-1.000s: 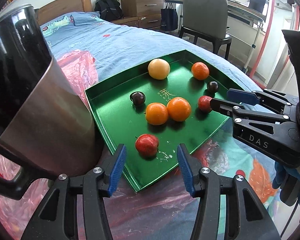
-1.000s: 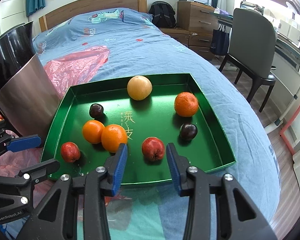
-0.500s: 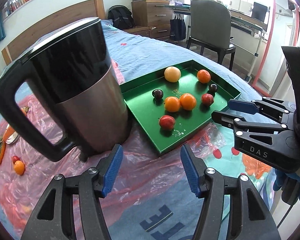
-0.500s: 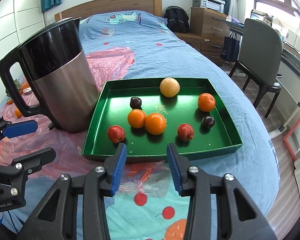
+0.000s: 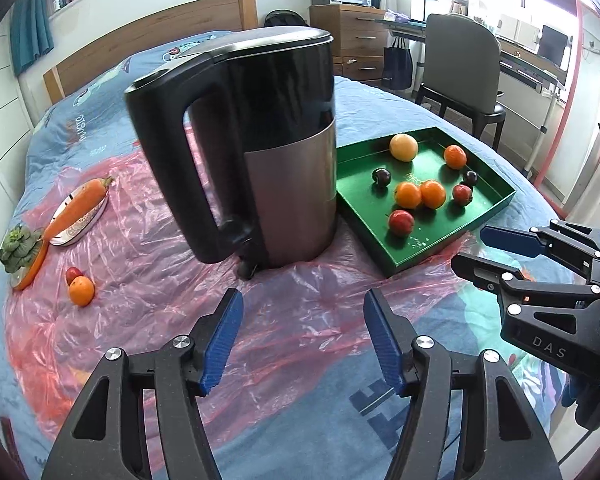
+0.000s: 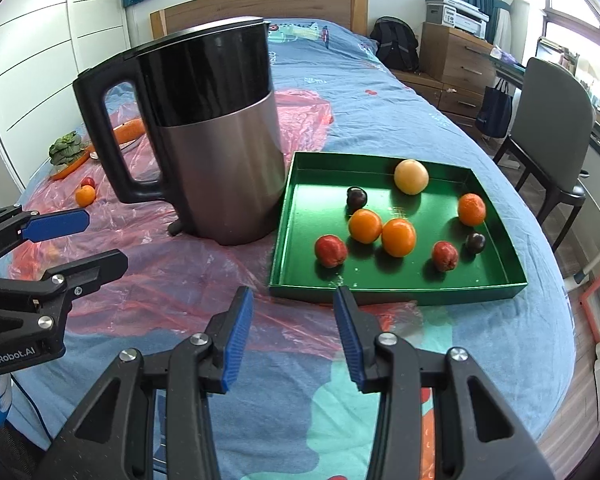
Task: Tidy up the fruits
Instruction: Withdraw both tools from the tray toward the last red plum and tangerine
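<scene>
A green tray (image 5: 440, 246) (image 6: 396, 294) on the bed holds several fruits: three oranges, two red fruits, two dark plums and a pale yellow fruit (image 6: 411, 176). A loose orange (image 5: 81, 291) (image 6: 85, 195) and a small red fruit (image 5: 73, 275) lie on the pink plastic sheet at the far left. My left gripper (image 5: 302, 296) (image 6: 106, 238) hovers over the sheet in front of the kettle, its jaws opening with nothing between them. My right gripper (image 6: 293, 292) (image 5: 468, 246) is open and empty, short of the tray's near edge.
A tall black and steel kettle (image 5: 260, 152) (image 6: 204, 140) stands against the tray's left side. A carrot (image 5: 80, 206) on a plate and a leafy green vegetable (image 5: 18, 244) lie at the far left. A chair (image 5: 460, 64) and a desk stand beyond the bed.
Both grippers have pulled back and up from the tray, so the kettle and the loose fruit on the left have come into view. The left jaws stand wider than before.
</scene>
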Demonstrator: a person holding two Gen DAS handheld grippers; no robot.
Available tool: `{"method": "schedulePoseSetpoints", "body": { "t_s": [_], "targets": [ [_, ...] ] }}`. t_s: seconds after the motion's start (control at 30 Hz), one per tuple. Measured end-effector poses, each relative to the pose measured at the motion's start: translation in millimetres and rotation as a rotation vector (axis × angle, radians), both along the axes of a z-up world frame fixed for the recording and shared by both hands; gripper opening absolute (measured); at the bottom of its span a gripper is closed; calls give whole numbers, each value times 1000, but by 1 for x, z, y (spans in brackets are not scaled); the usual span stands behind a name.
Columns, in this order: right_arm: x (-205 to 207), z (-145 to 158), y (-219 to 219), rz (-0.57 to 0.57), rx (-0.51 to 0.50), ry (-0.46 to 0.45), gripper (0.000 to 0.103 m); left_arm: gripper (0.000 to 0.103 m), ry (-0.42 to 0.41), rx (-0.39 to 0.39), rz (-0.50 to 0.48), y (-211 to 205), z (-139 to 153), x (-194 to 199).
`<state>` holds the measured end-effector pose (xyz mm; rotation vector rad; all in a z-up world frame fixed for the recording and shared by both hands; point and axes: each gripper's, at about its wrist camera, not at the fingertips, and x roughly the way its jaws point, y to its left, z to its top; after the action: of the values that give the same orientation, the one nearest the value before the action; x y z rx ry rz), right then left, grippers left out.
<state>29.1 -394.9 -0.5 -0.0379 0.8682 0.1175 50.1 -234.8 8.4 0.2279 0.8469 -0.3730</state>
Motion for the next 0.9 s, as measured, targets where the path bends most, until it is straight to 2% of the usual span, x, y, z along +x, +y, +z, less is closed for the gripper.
{"method": "schedulePoseSetpoints", "body": {
  "t_s": [0.47,0.9],
  "targets": [
    [5,-5,93,161,3,26,69,57,28,-17,182,100,-12,15],
    [34,-20,181,295,11,56,69,57,57,-33,305,186,-28,35]
  ]
}}
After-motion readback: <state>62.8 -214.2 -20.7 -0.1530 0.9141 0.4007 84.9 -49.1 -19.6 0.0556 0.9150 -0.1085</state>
